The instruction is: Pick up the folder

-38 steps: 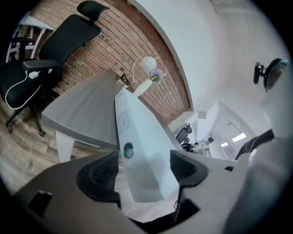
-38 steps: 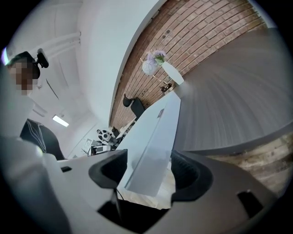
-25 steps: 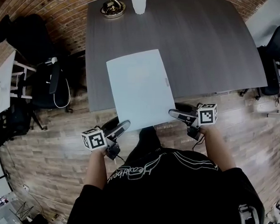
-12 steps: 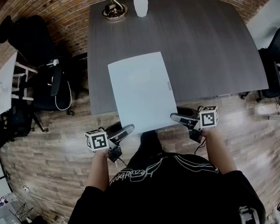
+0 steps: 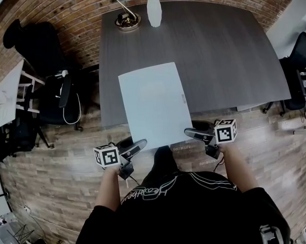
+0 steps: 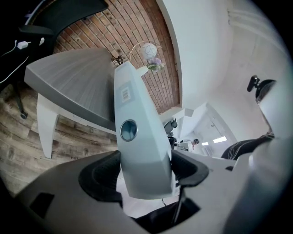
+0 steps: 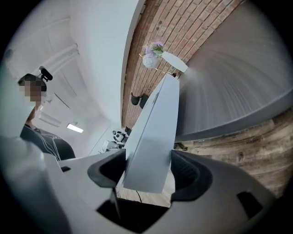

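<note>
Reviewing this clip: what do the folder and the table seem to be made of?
Folder: probably stiff plastic, pale blue-grey and matte. It looks flat and unbent with its near end past the table edge, and the left gripper view shows a thick, rigid edge. Table: dark grey wood-grain top, likely laminate, low sheen, with fine streaks running along it.

Black T-shirt [image 5: 190,210], marker-cubed left gripper [image 5: 137,144], right gripper [image 5: 190,133]

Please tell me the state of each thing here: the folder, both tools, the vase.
folder: closed, flat, held at its two near corners, near end past the table edge.
left tool: shut on the folder.
right tool: shut on the folder.
vase: upright at the far end of the table.
</note>
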`<state>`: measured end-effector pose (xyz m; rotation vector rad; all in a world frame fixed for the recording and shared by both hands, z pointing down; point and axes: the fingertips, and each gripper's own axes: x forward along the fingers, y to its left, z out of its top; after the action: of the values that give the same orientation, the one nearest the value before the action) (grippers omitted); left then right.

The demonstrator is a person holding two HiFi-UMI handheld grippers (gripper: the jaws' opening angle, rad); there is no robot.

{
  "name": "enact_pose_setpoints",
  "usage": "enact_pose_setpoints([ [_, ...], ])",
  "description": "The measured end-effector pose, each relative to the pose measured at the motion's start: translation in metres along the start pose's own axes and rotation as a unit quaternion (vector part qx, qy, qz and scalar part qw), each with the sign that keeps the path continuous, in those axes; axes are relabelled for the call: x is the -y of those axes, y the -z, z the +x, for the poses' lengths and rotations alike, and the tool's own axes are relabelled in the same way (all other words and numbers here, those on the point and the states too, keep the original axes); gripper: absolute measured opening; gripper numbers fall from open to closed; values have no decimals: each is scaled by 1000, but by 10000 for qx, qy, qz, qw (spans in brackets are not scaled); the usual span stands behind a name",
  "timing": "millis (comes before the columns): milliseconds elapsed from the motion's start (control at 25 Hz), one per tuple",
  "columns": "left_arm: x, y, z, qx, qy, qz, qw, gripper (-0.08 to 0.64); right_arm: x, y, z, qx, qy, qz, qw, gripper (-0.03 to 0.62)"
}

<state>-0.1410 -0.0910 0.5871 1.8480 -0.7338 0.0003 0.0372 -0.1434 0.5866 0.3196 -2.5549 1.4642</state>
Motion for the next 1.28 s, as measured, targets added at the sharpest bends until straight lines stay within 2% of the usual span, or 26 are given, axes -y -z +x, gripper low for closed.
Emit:
enact_pose_setpoints([
  [440,71,6,-31,572,48,802,9951,347,-68,8,-32,305,-95,-659,9973,278],
  [640,109,16,-43,710,28,1270,9894,347,-99,16,-52,483,-138,-977,9939,278],
  [960,168,23,-58,1044,81,1798,9781,347,-151,12,-86,656,-173,-1599,9848,278],
  [1280,207,31,-68,1293,165,2070,9696,347,-190,7,-111,943,-223,-1990,9752,278],
])
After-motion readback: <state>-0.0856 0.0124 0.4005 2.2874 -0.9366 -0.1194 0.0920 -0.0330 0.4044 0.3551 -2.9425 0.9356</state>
